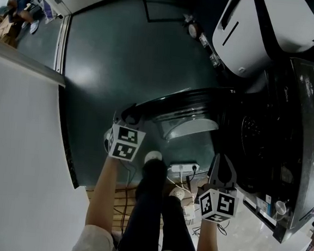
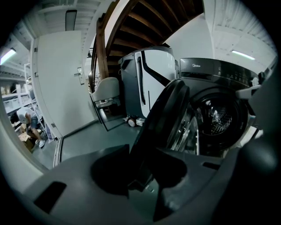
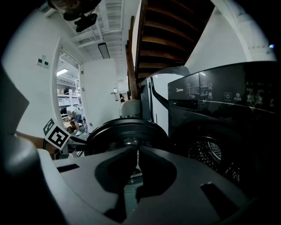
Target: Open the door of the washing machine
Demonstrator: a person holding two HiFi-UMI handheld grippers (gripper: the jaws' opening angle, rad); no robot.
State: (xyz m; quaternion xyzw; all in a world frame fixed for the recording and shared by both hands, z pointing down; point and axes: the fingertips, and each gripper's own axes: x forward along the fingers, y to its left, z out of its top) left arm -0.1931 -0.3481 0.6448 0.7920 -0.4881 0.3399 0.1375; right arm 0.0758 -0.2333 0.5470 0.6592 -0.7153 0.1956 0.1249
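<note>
Dark green floor (image 1: 97,62) underfoot, with a white power strip (image 1: 183,167) and loose cables (image 1: 182,180) beside the dark trouser legs (image 1: 150,203) at six o'clock in the head view. Nearest, at seven o'clock, left gripper (image 1: 126,118) clamped on the black rim of the door (image 1: 186,104) — rim running straight down between its jaws in the left gripper view and filling the gap. At five o'clock, right gripper (image 1: 221,162) apart from the door, jaws pressed together at the tips with nothing between them. Door wide open, standing out from the washing machine (image 1: 293,134) toward nine o'clock, pale glass bowl (image 1: 192,128) showing on its inner side. Behind it, at three o'clock, the black front of the machine with the drum (image 2: 217,118) mouth uncovered. Further off, at one o'clock, a white appliance (image 1: 264,28) just beside the machine; over both, the wooden underside of a staircase (image 2: 145,22). Farthest, at eleven o'clock — a person (image 1: 17,6) crouched by boxes (image 1: 2,28).
</note>
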